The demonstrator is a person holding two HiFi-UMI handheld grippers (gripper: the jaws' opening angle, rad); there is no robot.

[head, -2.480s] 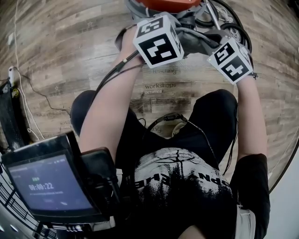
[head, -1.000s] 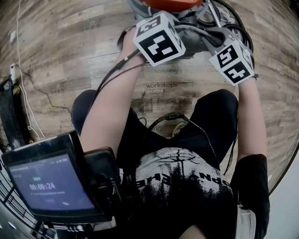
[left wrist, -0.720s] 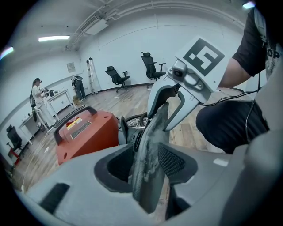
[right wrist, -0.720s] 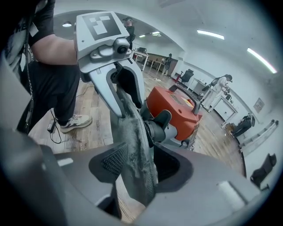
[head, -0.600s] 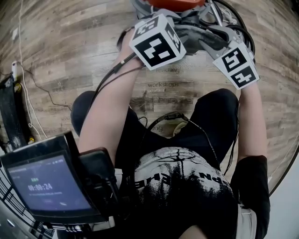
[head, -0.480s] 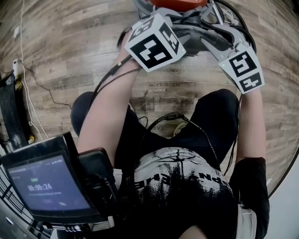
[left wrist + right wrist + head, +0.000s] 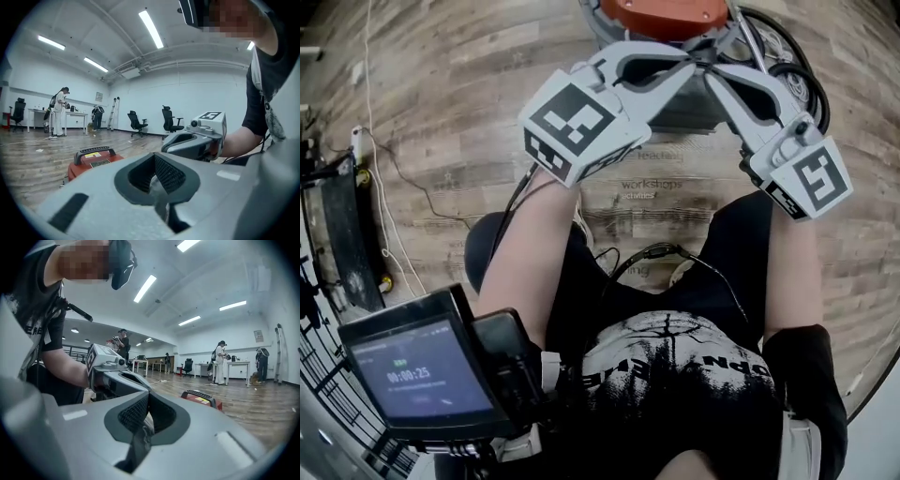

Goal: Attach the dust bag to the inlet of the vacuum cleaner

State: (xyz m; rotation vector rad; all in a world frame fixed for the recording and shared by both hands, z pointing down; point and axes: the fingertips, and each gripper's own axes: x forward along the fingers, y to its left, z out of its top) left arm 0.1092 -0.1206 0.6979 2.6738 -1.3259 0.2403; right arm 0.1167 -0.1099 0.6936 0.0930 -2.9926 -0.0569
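Head view: both grippers are up in the upper half of the frame, tips almost meeting just below the red vacuum cleaner [image 7: 666,14], which sits on the wooden floor [image 7: 441,94] at top centre. The left gripper [image 7: 680,67] reaches in from the left, the right gripper [image 7: 719,75] from the right. A black hose [image 7: 787,66] coils at upper right.

Left gripper view: the jaws have just been closing and now meet, nothing between them. The vacuum cleaner shows at lower left.

Right gripper view: same story, the jaws have just been closing and are together and empty. The vacuum cleaner lies right of centre.
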